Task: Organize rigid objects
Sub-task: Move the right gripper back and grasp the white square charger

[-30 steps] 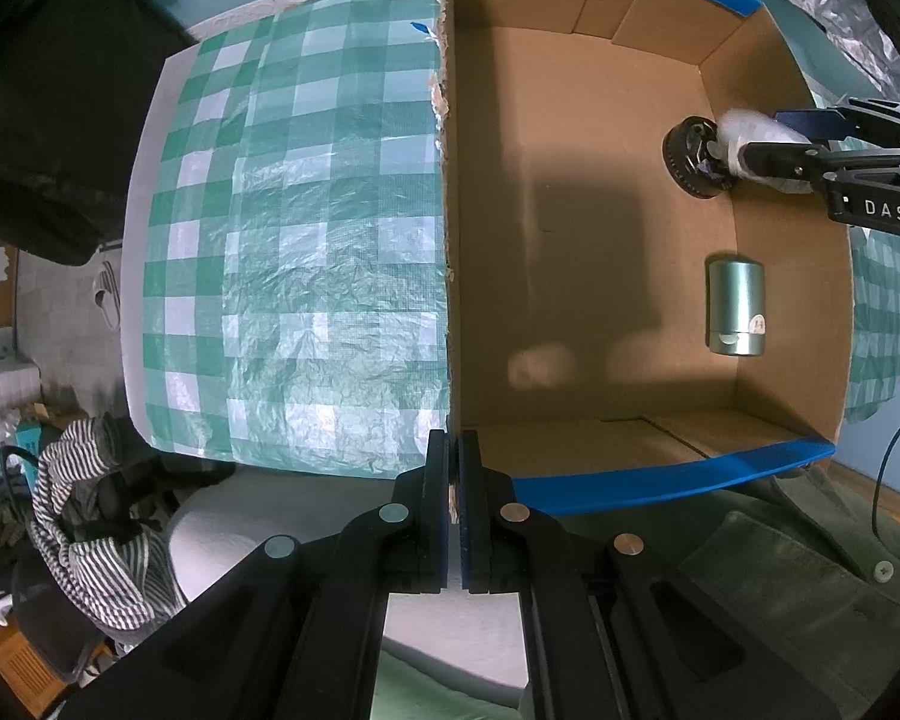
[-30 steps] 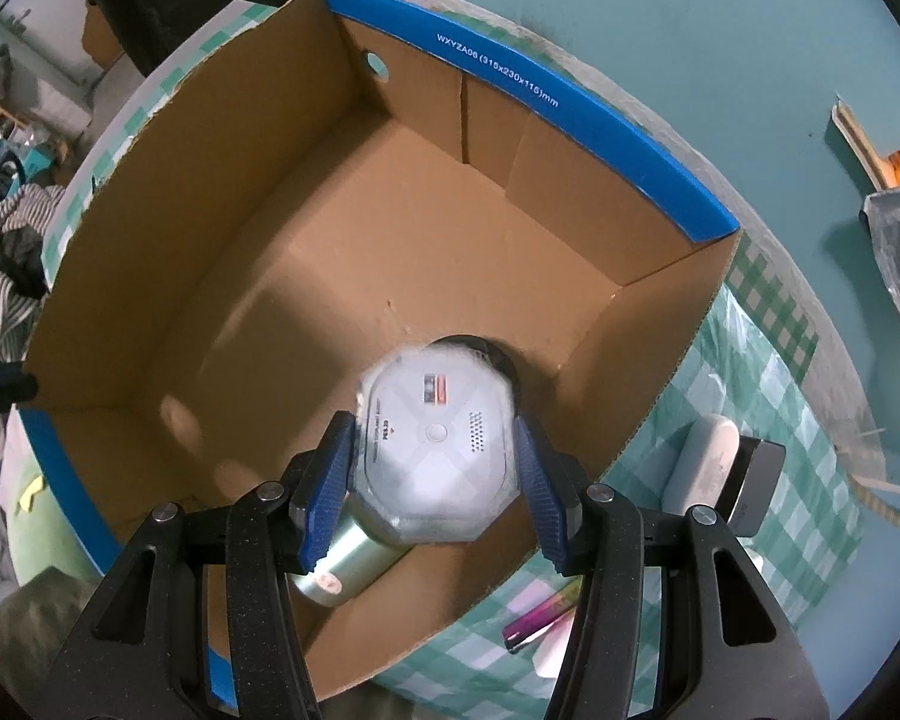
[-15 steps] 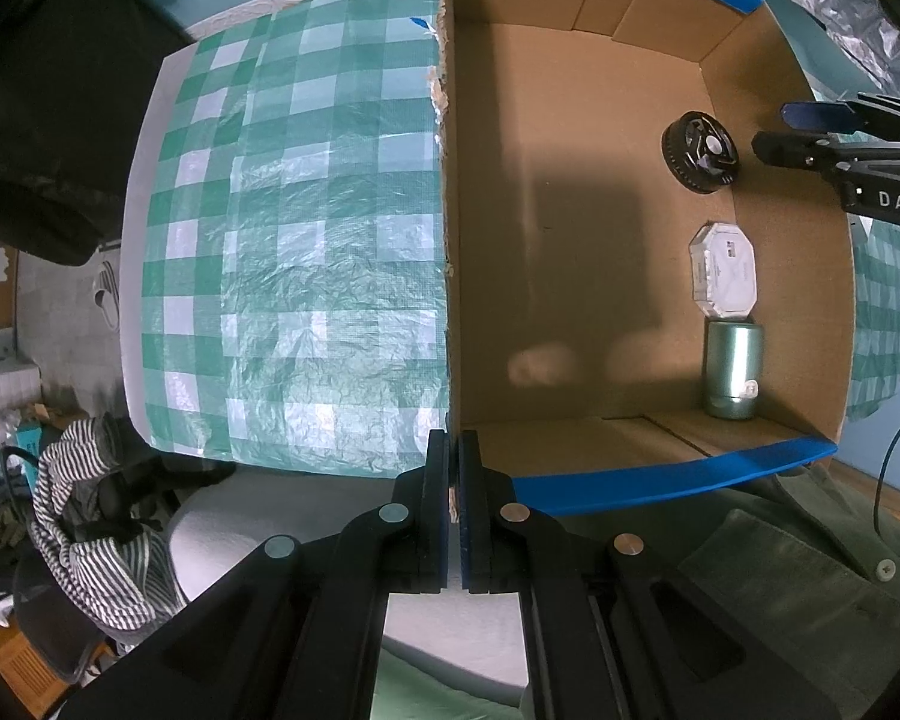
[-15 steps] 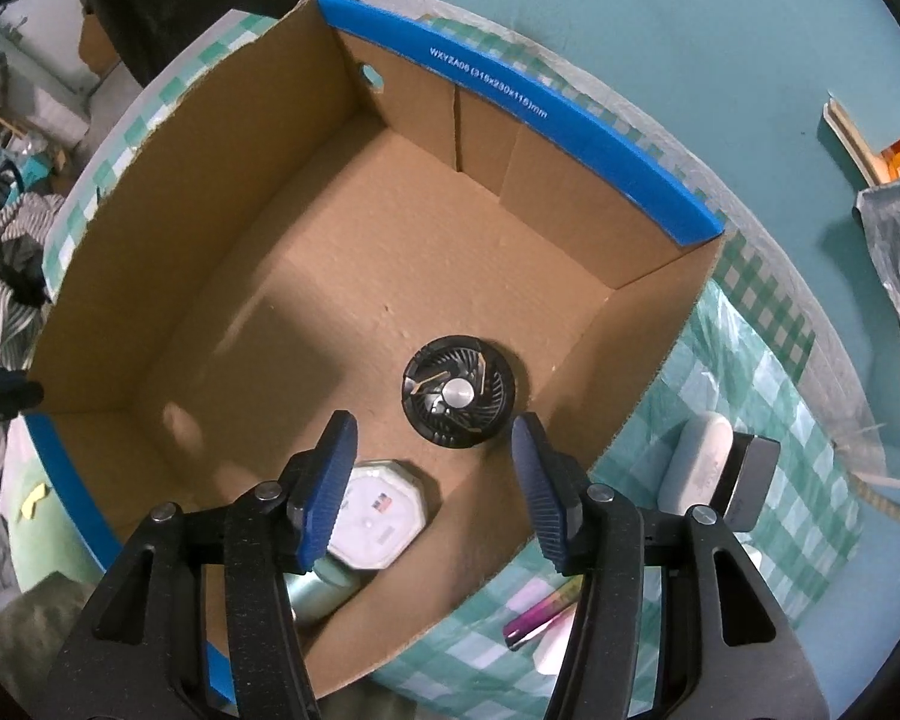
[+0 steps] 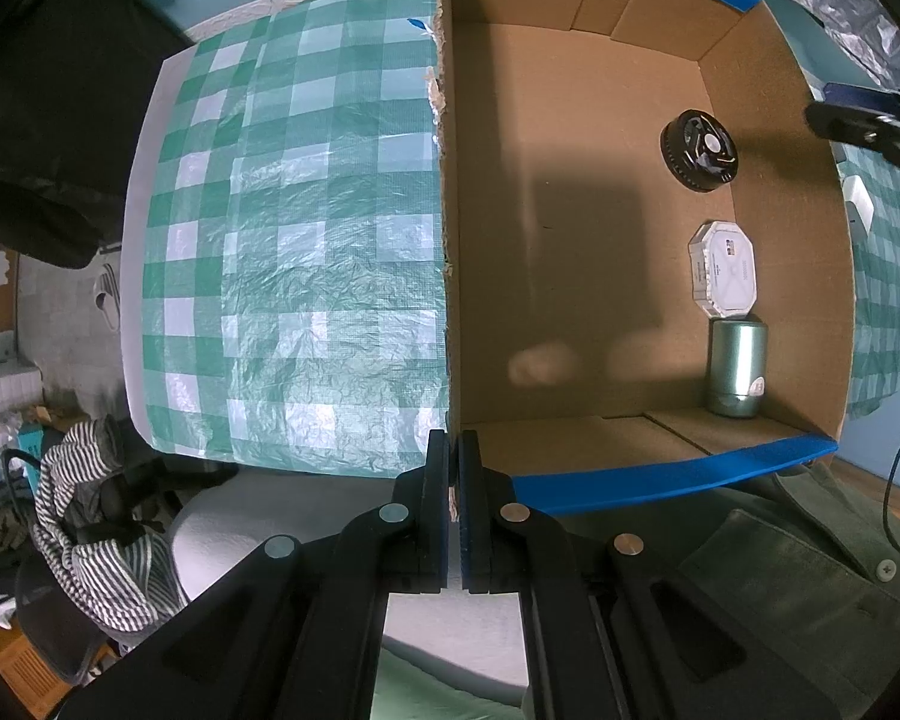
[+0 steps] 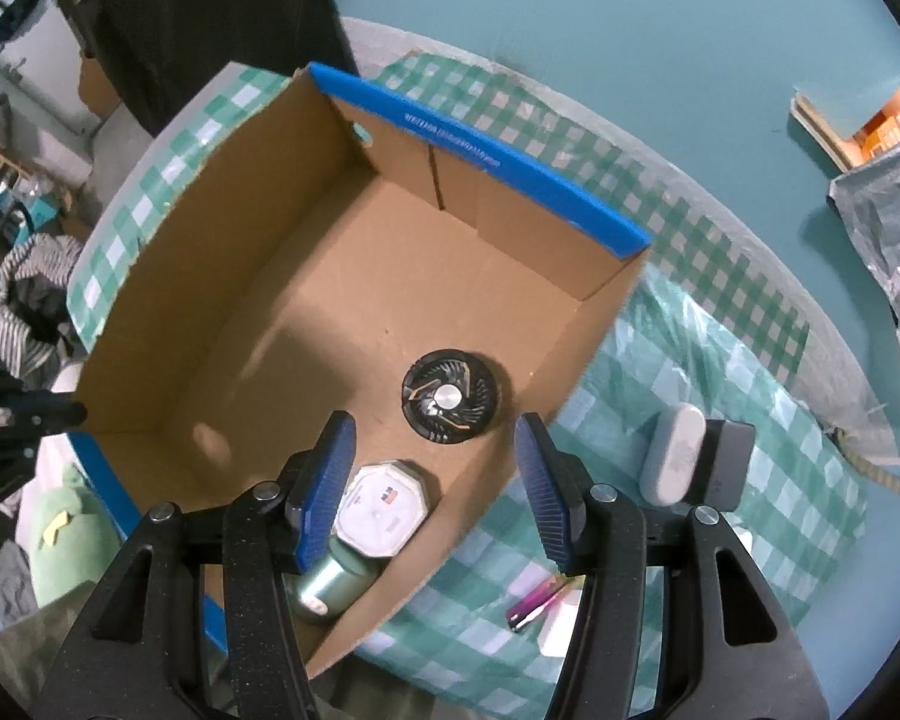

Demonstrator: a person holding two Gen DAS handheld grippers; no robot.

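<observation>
The left gripper (image 5: 455, 468) is clamped on the near corner of the cardboard box (image 5: 570, 192), its two black fingers pressed together over the top edge of the wall where the torn brown side meets the blue-taped rim. The right gripper (image 6: 435, 480) hangs above the box's right-hand side with its blue-padded fingers (image 6: 324, 483) spread and nothing between them; in the left wrist view only its dark tip shows at the right edge, over the box wall. Below those spread fingers, three objects lie on the box floor in a row along the right wall: a black round fan-like disc (image 6: 450, 399) with a silver centre lies farthest from the camera, a white octagonal device (image 6: 381, 510) lies flat in the middle, apart from the disc, and a pale green metallic cylinder (image 6: 324, 588) lies on its side nearest the blue rim, close against the octagonal device. The rest of the box floor is bare cardboard. The box stands on a green and white checked tablecloth (image 5: 294, 240). On the cloth just outside the right wall lie a white oblong case (image 6: 672, 456) touching a dark grey block (image 6: 726, 462), and nearer the camera a small iridescent pink stick (image 6: 537, 603). At the left, beyond the table edge, a striped garment (image 5: 90, 528) lies in a heap.
</observation>
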